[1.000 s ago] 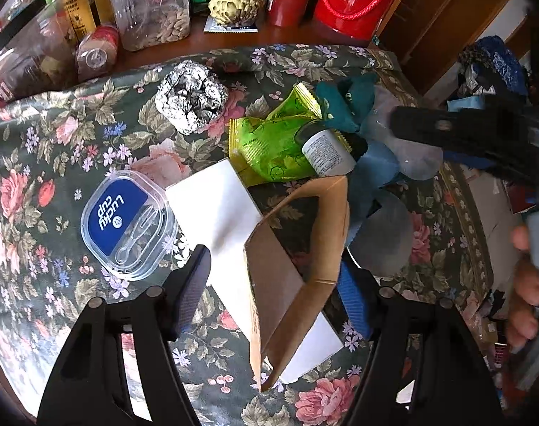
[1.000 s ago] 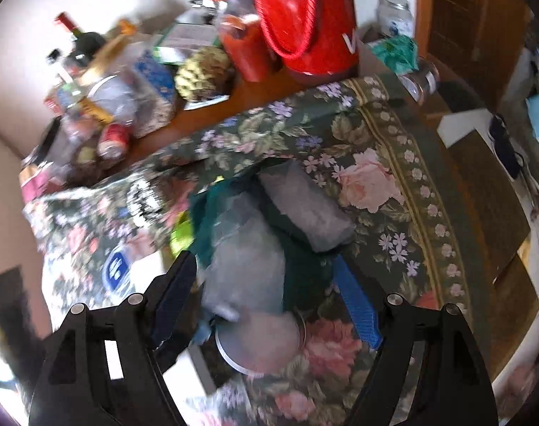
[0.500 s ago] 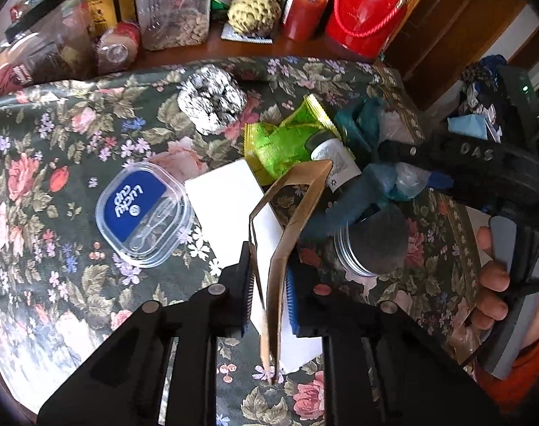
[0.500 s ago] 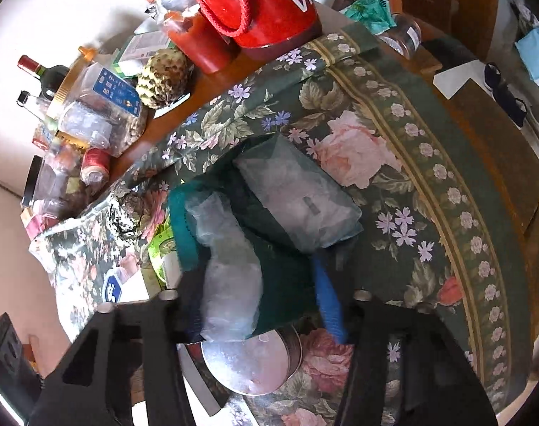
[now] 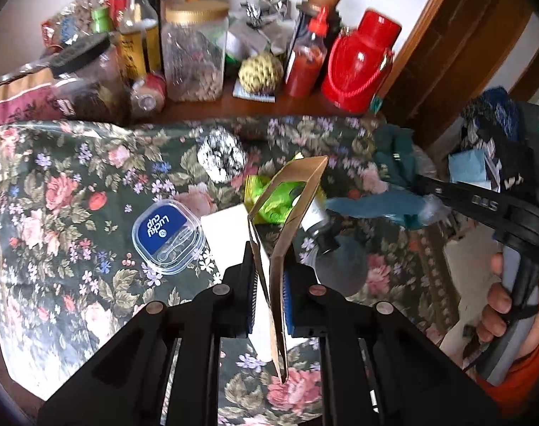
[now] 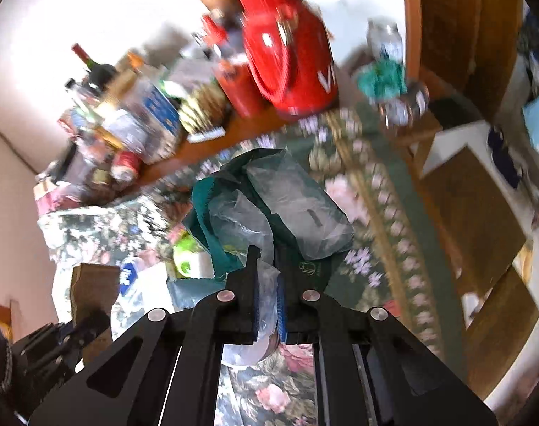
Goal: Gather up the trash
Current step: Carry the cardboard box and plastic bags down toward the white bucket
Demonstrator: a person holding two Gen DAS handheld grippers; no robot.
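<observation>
My left gripper is shut on the brown paper bag, holding it upright above the floral tablecloth. My right gripper is shut on a clear and green plastic bag and lifts it off the cloth; it also shows at the right of the left wrist view. On the cloth lie a foil ball, a green snack wrapper, a small white bottle, a Lucky Cup plastic lid, a white sheet and a round metal lid.
Along the back of the table stand a red thermos, a sauce bottle, a jar of nuts, glass bottles and a custard apple. A wooden door is at the right.
My left gripper closed on the paper bag and raised it. My right gripper closed on the plastic bag and lifted it. Both views tilted up.
</observation>
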